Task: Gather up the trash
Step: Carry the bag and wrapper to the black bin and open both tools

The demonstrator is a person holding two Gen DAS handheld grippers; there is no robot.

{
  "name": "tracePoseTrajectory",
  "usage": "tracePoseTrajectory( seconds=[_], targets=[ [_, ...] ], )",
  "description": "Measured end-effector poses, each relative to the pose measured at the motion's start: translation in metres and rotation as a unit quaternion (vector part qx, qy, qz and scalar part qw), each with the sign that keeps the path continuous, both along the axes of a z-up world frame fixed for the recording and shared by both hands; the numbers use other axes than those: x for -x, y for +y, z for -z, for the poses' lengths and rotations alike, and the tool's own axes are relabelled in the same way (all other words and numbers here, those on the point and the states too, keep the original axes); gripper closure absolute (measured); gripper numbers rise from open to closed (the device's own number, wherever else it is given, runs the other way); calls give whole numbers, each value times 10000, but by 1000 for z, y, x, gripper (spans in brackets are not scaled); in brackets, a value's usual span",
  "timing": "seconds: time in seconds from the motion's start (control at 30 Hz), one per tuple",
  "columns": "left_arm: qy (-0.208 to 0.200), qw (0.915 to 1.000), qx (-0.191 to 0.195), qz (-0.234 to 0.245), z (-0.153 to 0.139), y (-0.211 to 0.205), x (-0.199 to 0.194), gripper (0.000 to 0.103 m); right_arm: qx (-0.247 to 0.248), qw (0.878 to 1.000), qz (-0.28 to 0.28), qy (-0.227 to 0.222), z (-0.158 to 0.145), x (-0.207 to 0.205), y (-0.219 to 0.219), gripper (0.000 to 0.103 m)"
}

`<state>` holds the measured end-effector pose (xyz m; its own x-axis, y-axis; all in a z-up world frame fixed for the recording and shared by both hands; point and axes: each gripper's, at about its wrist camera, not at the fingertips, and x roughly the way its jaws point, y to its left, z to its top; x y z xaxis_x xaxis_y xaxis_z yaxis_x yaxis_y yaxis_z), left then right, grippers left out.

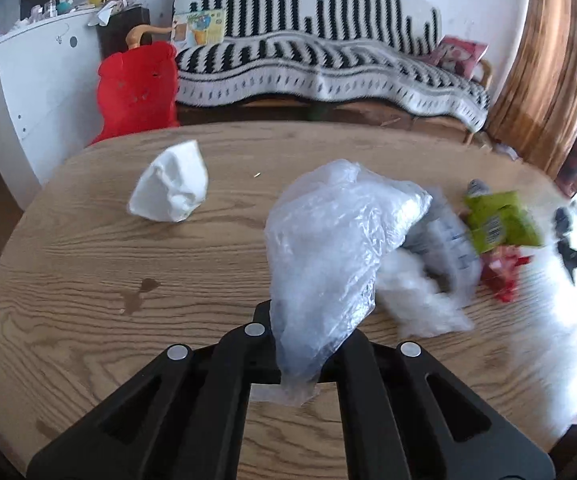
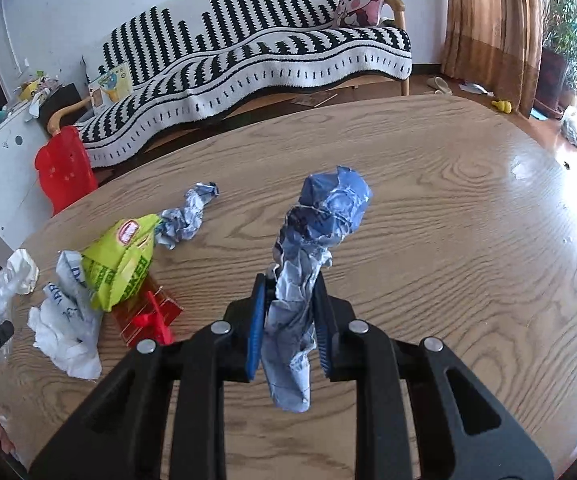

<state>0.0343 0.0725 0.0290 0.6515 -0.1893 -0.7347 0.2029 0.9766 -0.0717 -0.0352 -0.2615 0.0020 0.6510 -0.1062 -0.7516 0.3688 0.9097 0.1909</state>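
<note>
Oval oak-grain wooden table (image 2: pixel 428 200) carried litter, striped sofa (image 2: pixel 248 40) at twelve o'clock; left gripper (image 1: pixel 308 344) pinched clear crinkled plastic bag (image 1: pixel 328 240), right gripper (image 2: pixel 290 308) clamped crumpled blue paper wrapper (image 2: pixel 316 240)

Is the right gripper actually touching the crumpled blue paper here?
Touching. The right wrist view shows the right gripper with both fingers pressed against the crumpled blue paper, clamping it above the table.

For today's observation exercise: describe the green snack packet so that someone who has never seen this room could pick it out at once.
Start at the oval wooden table in front of the striped sofa. On the table is a small heap of litter, and the green snack packet lies on top of it, over a red wrapper. It is the only bright lime-green piece; the rest of the heap is white, blue-grey or red.
</note>
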Motion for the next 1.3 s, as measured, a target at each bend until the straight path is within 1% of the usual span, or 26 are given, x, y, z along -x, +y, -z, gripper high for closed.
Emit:
tracePoseTrajectory(
  seconds=[0.03,0.07,0.13,0.17,0.2,0.27,0.33,0.4,0.47,0.5,0.53,0.57,0.6,0.63,0.67,0.7,0.73,0.8,0.83,0.87,0.9,0.93,0.97,1.03,1.13,1.3],
  targets=[
    [-129,9998,112,80,-9,-6,11,103,-15,10000,-6,-21,-1,3,1,81],
    [-220,9996,117,145,-13,-11,19,103,-41,9999,-21,-93,-5,9,2,81],
    [-538,9975,-43,452,-29,-37,42,103,-49,9997,21,-259,-16,24,1,81],
    [-639,9958,-43,659,-35,-51,53,103,-76,9993,57,-357,-21,33,0,81],
    [-718,9924,98,998,-42,-71,70,103,-111,9988,115,-463,-27,45,-4,81],
    [-671,9856,355,1509,-45,-104,96,103,-170,9979,213,-584,-34,73,-14,81],
    [-478,9745,546,2124,-42,-144,122,103,-51,9973,357,-640,-40,113,-28,81],
    [-354,9602,545,2717,-40,-188,148,103,184,9963,548,-634,-43,154,-46,81],
    [-266,9401,518,3360,-39,-238,182,103,307,9936,895,-621,-46,206,-75,81],
    [-199,9324,536,3570,-37,-255,193,103,342,9912,1130,-604,-48,233,-93,80],
    [-6,9185,563,3913,-33,-285,211,103,351,9893,1294,-584,-48,252,-106,80],
    [148,9093,578,4119,-29,-305,221,103,339,9859,1548,-547,-48,283,-127,80],
    [348,9001,563,4307,-21,-329,233,103,332,9839,1681,-509,-45,300,-138,80],
    [497,8940,536,4421,-12,-346,242,103,315,9806,1884,-432,-41,323,-154,80],
    [746,8858,540,4547,0,-366,250,103,282,9788,2000,-349,-34,337,-164,80],
    [1093,8763,550,4660,18,-388,258,103,228,9771,2102,-219,-25,350,-172,80],
    [1273,8710,523,4716,31,-399,264,103,110,9755,2197,-54,-13,360,-180,80],
    [1604,8592,281,4851,66,-422,276,103,-566,9715,2279,337,29,374,-196,80],
    [1804,8530,48,4897,86,-429,281,103,-951,9686,2250,465,49,378,-201,80],
    [2009,8504,-127,4861,99,-433,282,103,-1332,9633,2244,629,73,379,-203,80],
    [2034,8488,-158,4877,101,-436,283,103,-1668,9579,2222,721,95,380,-204,80],
    [1956,8524,-302,4840,103,-439,282,103,-1855,9539,2230,774,106,381,-206,80],
    [1990,8540,-475,4783,110,-441,280,103,-2038,9488,2260,841,120,380,-205,80],
    [2255,8471,-633,4771,124,-446,281,103,-2039,9476,2250,996,133,374,-203,80],
    [2183,8468,-748,4792,126,-450,285,103,-1946,9505,2146,1127,136,365,-200,80],
    [2219,8466,-669,4791,128,-451,290,103,-2027,9486,2156,1125,138,365,-200,80]
  ],
)
